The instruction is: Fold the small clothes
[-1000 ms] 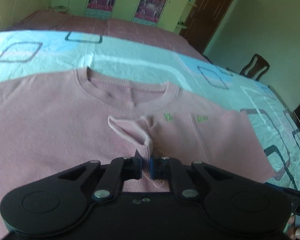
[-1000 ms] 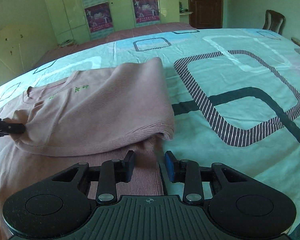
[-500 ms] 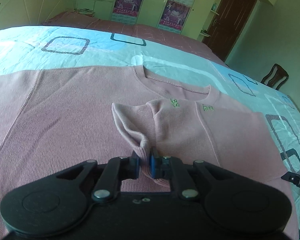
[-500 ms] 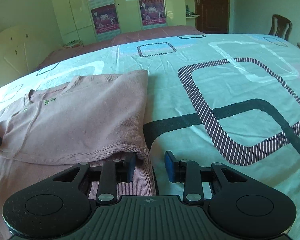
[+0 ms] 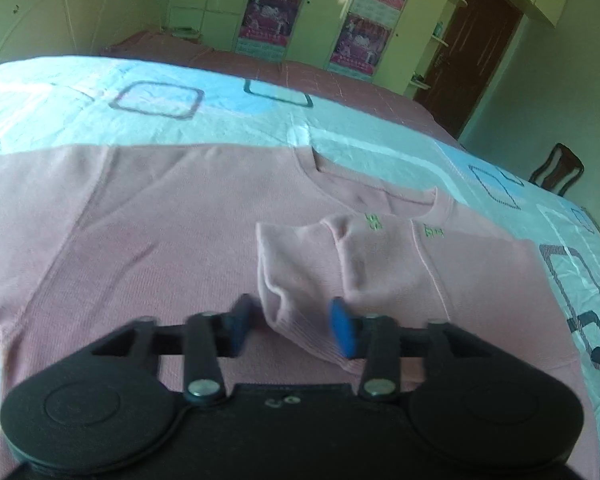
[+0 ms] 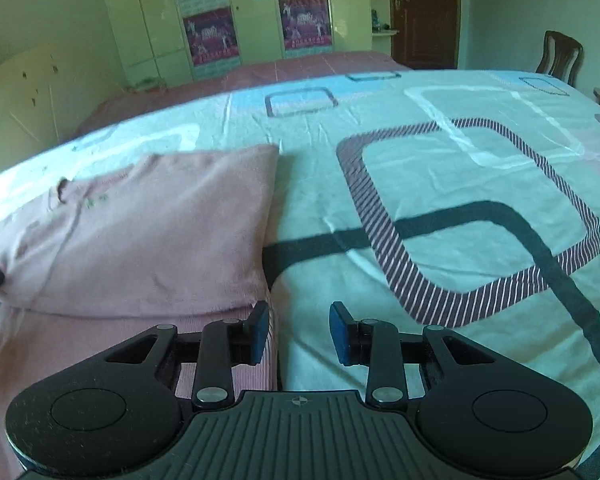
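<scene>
Pink knit top (image 5: pixel 148 240) spread flat on a bed, over a pale sheet (image 6: pixel 440 184) printed with rounded squares in dark, striped and blue outlines. Neckline toward the far side, small green embroidery just below the collar. One side of the garment folded inward across the chest, with its sleeve cuff (image 5: pixel 296 312) bunched and lying on top of the front panel.

Seen from the left wrist: left gripper (image 5: pixel 292 324) low over the top, blue-padded fingers (image 5: pixel 342 332) spread apart on either side of the bunched cuff, clamping nothing. Cuff fabric resting loose in the gap; contact with the pads hard to judge through motion blur.

Seen from the right wrist: right gripper (image 6: pixel 298 332) also spread apart, holding nothing, positioned at the folded edge of the garment (image 6: pixel 160 240), one finger above pink cloth and the other above bare sheet. Folded side lying as a neat doubled panel with a straight crease along the sheet.

Background: pale green wardrobe doors with posters (image 6: pixel 208 28), a dark wooden door (image 6: pixel 424 12), a wooden chair (image 6: pixel 560 56) beside the bed.
</scene>
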Action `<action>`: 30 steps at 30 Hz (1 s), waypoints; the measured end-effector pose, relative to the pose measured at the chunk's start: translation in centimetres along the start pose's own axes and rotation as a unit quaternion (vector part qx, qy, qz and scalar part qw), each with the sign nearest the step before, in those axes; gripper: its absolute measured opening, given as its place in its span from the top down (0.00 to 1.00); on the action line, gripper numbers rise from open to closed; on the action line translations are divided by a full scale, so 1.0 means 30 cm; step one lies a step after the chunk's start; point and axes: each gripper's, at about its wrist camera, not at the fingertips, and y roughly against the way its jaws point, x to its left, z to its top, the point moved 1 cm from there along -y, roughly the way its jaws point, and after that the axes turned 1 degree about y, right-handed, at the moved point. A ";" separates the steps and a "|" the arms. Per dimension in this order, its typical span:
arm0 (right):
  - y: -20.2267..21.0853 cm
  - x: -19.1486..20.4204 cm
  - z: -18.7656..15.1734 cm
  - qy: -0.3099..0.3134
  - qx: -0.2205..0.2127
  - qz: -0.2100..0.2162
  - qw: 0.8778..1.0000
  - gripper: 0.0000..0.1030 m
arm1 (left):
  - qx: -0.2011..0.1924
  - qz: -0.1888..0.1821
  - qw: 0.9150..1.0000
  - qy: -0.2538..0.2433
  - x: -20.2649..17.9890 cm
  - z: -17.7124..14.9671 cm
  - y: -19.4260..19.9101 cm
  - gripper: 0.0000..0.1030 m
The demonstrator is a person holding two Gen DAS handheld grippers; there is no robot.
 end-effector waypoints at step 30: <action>-0.365 0.201 0.286 0.093 -0.009 0.092 0.991 0.95 | -0.031 -0.004 0.994 -0.101 -0.180 0.103 -0.118 0.49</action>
